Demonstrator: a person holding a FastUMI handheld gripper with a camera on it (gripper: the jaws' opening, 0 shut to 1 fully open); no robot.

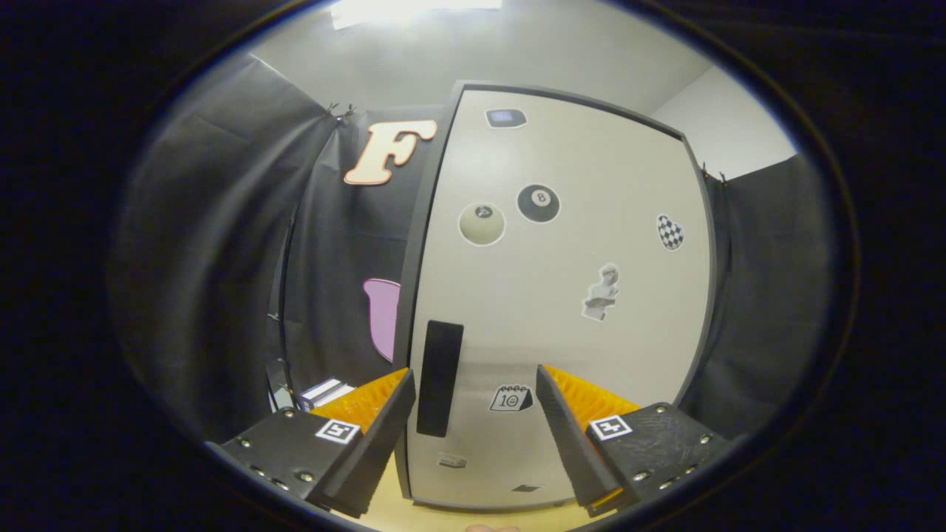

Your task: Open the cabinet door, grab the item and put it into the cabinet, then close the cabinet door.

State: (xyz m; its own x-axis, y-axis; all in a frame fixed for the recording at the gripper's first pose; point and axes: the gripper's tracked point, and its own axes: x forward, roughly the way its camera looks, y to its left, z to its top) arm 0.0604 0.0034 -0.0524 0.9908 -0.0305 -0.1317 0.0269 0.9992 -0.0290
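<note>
The gripper (pixel 473 384) faces a closed cabinet door (pixel 562 295), its two fingers spread wide apart and clamping nothing; the door's dark vertical handle (pixel 440 378) stands in the gap between them, nearer the left finger (pixel 377 421) than the right finger (pixel 569 436), and whether either finger touches the door cannot be told. The pale door, framed in dark grey, carries several stickers: a black eight-ball sticker (pixel 538 203) beside a cream ball sticker (pixel 482 224) high up; a checkered sticker (pixel 670 232) toward the right edge; a small statue sticker (pixel 602 292) lower down; a calendar sticker (pixel 511 398) between the fingertips. Beyond the left finger, a small boxed item (pixel 323 392) with a blue-and-white face lies on the light wooden tabletop (pixel 392 502), to the left of the cabinet and against the black cloth wall (pixel 222 222); the cabinet stands upright on the same surface, its door flush with the frame.
</note>
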